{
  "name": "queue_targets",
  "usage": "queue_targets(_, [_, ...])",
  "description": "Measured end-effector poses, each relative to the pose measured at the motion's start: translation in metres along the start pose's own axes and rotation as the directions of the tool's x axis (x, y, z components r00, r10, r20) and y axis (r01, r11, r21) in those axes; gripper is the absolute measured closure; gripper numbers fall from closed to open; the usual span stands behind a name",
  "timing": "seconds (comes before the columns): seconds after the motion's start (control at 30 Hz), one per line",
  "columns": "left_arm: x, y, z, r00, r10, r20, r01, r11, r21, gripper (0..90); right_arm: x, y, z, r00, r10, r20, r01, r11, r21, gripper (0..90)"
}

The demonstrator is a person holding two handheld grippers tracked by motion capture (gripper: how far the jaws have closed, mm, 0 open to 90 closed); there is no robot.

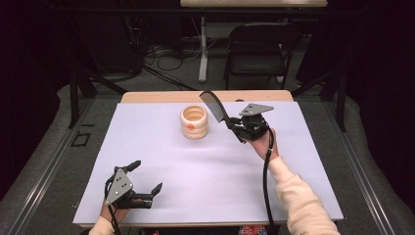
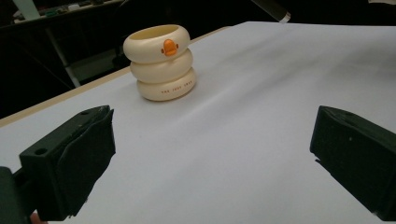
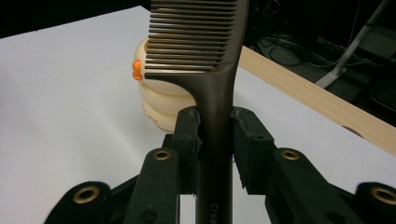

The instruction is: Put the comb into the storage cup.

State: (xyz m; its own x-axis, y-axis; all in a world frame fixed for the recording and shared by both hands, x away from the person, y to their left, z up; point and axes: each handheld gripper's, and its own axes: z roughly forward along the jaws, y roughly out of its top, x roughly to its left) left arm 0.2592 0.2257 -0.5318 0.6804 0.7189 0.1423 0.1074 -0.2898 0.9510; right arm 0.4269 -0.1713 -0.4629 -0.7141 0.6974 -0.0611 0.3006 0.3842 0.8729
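Observation:
A cream ribbed cup (image 1: 194, 122) with an orange duck mark stands upright on the white sheet, toward the back middle. My right gripper (image 1: 235, 128) is shut on the handle of a dark comb (image 1: 214, 106), which slants up and left, its toothed end hanging just right of the cup's rim. In the right gripper view the comb (image 3: 212, 60) rises between the jaws with the cup (image 3: 161, 100) behind it. My left gripper (image 1: 146, 177) rests open near the front left corner, nothing between its fingers. The left gripper view has the cup (image 2: 160, 62) far ahead.
A white sheet (image 1: 161, 166) covers most of the wooden table (image 1: 147, 96), whose bare edge runs along the back. Beyond the table stand a black folding chair (image 1: 257, 51), a table leg and loose cables on the floor.

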Motion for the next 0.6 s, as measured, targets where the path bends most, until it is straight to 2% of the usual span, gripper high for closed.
queue_targets(0.6, [0.0,0.0,0.0,1.0,0.002,0.003,-0.002,1.0,-0.002,0.1,0.01,0.016,0.012,0.9999,-0.011,-0.01,0.011,0.999,-0.052,72.2])
